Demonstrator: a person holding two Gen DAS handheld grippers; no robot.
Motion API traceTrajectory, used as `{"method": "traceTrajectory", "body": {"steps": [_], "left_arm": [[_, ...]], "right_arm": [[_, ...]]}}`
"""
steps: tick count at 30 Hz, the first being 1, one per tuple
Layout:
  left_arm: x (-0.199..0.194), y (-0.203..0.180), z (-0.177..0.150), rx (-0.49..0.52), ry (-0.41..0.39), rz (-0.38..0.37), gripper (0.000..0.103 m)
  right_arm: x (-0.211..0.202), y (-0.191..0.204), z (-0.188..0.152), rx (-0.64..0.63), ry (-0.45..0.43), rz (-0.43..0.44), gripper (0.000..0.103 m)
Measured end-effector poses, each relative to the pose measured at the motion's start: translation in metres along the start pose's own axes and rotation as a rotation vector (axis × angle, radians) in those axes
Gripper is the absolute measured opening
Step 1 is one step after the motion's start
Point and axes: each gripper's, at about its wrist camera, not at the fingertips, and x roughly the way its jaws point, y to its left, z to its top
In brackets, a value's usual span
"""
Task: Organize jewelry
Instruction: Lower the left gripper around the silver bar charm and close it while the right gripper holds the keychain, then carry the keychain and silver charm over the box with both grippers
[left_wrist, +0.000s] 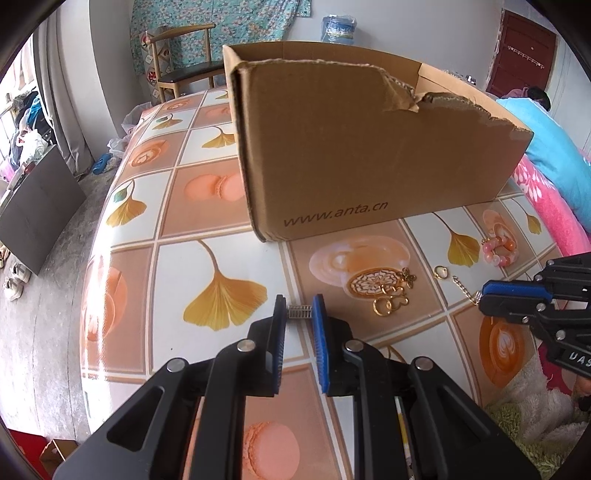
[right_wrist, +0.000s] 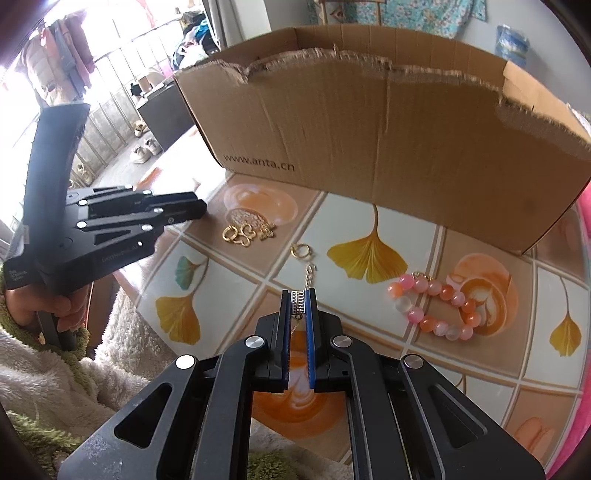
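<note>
My left gripper (left_wrist: 300, 312) is shut on a small silver ring (left_wrist: 300, 312) held crosswise between its tips, above the table. My right gripper (right_wrist: 298, 303) is shut on a silver charm (right_wrist: 297, 302) at one end of a chain earring (right_wrist: 309, 275) whose gold hoop (right_wrist: 301, 251) lies on the table. Gold earrings (left_wrist: 392, 301) lie in a small pile, also in the right wrist view (right_wrist: 242, 233). A pink and orange bead bracelet (right_wrist: 437, 308) lies to the right, also in the left wrist view (left_wrist: 499, 252). An open cardboard box (left_wrist: 369, 147) stands behind them.
The table (left_wrist: 177, 266) has a tiled cloth with leaf and macaron prints; its left edge drops to the floor. The box (right_wrist: 388, 122) has torn rims. A pink blanket (left_wrist: 546, 206) lies at the right, a chair (left_wrist: 184, 62) stands behind.
</note>
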Motion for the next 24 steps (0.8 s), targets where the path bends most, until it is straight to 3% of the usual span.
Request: {"method": "traceTrajectory", "body": {"steps": [10, 24], "left_arm": [[-0.009, 0.004, -0.002, -0.008, -0.04, -0.007, 0.014], [-0.052, -0.001, -0.003, 0.011, -0.146, 0.003, 0.014]], "right_arm": [[-0.017, -0.004, 0.008, 0.028, -0.058, -0.005, 0.005], [-0.045, -0.011, 0.014, 0.074, -0.179, 0.002, 0.005]]}}
